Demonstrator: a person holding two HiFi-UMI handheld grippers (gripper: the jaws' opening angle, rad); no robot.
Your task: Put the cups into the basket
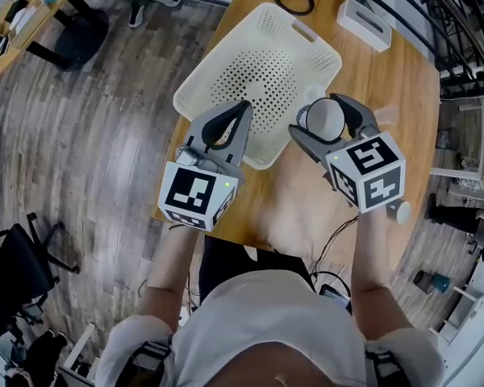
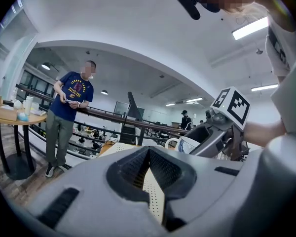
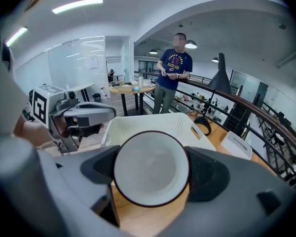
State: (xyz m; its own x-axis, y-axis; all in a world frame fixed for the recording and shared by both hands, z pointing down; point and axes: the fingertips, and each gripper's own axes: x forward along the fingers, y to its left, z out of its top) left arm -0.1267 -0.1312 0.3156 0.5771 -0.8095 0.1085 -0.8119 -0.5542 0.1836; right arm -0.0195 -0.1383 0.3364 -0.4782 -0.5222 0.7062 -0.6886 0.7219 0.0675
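In the head view, the white perforated plastic basket point(image 1: 226, 71) lies on the round wooden table point(image 1: 395, 79). The right gripper point(image 1: 323, 116) clamps a white round cup point(image 1: 329, 121) near the basket's near rim, seemingly poised to lower it in, while the left gripper point(image 1: 244, 110) hangs over that rim. The left gripper view shows its jaws pinched together on nothing, probably idle. The right gripper view shows the cup squeezed across its sides, with the basket straight ahead.

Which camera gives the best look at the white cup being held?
The right gripper view: the cup fills the middle, its round face toward the lens, clamped between the right tongs. The head view shows it from above, partly hidden by the tongs. The left gripper view catches only a small sliver.
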